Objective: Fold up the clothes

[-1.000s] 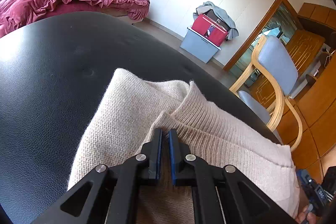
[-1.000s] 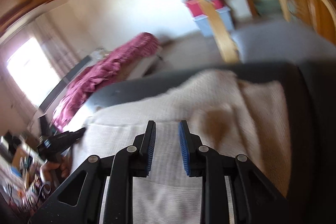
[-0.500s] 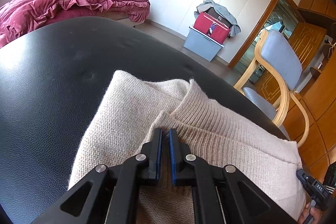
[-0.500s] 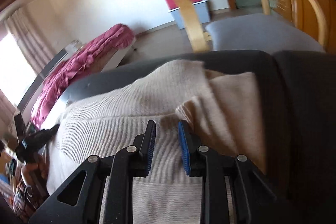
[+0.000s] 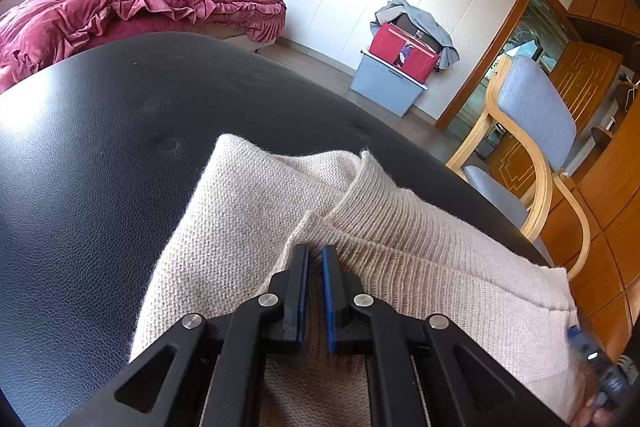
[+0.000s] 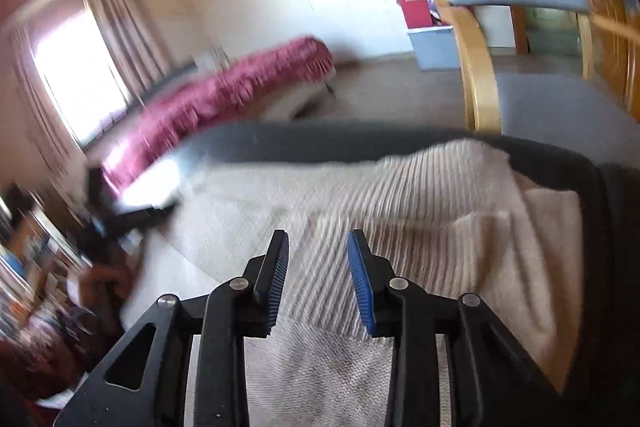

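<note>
A cream knit sweater (image 5: pixel 248 211) lies partly folded on a black leather surface (image 5: pixel 88 131). My left gripper (image 5: pixel 314 259) is shut on a ribbed fold of the sweater and presses low on it. In the right wrist view the same sweater (image 6: pixel 420 195) spreads across the black surface (image 6: pixel 320 143). My right gripper (image 6: pixel 318 247) is open and empty, hovering just above the ribbed cloth. The left gripper shows blurred at the left in the right wrist view (image 6: pixel 120 223).
A wooden armchair with grey cushions (image 5: pixel 536 115) stands close beyond the black surface's far right edge. A bed with a crimson quilt (image 5: pixel 120 3) is at the back left. A grey bin with red bags (image 5: pixel 396 75) stands by the wall.
My right gripper has opened wider and swung over the sweater; its view is motion-blurred. My left gripper has stayed shut on the fold with only a slight shift.
</note>
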### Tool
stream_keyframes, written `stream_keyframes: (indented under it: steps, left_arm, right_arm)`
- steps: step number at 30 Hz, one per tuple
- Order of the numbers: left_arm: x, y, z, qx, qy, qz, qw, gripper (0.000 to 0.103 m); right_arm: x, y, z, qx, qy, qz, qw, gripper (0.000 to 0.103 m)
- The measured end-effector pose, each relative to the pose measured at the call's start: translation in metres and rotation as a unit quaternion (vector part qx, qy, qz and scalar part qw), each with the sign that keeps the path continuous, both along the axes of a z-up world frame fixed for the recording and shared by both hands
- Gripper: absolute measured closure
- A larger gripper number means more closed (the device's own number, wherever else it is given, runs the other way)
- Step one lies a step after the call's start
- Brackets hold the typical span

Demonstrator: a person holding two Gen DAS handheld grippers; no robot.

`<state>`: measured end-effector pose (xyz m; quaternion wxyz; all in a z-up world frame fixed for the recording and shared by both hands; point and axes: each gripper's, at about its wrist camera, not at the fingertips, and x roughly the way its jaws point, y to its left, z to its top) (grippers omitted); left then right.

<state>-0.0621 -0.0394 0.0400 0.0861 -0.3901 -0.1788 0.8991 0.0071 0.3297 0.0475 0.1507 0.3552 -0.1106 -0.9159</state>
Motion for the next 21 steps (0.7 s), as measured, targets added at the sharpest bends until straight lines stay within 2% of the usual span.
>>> stream_keyframes:
  steps: [2,5,8,11,18,20,21]
  left_arm:
    - [-0.001,0.000,0.000,0.001,0.000,0.000,1.0000,0.097]
    - [-0.003,0.000,-0.001,0.003,0.000,0.000,1.0000,0.097]
    - [-0.003,0.000,-0.001,0.006,-0.001,0.000,1.0000,0.097]
    - [-0.005,-0.001,-0.002,0.004,-0.001,-0.001,1.0000,0.097]
    - [-0.008,-0.004,-0.002,0.011,-0.002,-0.001,0.9999,0.097]
    - [-0.008,-0.003,-0.002,0.008,-0.002,-0.001,1.0000,0.097]
    - [-0.008,-0.003,-0.002,0.007,-0.002,-0.001,1.0000,0.097]
  right_arm:
    - [0.000,0.004,-0.010,0.017,-0.022,-0.019,0.999,0.069]
    - [0.001,0.038,-0.017,-0.020,-0.040,-0.081,0.996,0.069]
    - [0.011,0.068,-0.010,-0.073,-0.023,-0.112,0.991,0.069]
    - [0.002,0.081,0.005,-0.101,-0.004,-0.109,0.989,0.069]
    - [-0.060,0.093,-0.013,-0.051,-0.068,-0.127,0.988,0.069]
    - [-0.061,0.101,-0.021,-0.047,-0.067,-0.145,0.986,0.077]
    - [-0.059,0.107,-0.023,-0.058,-0.065,-0.158,0.984,0.084]
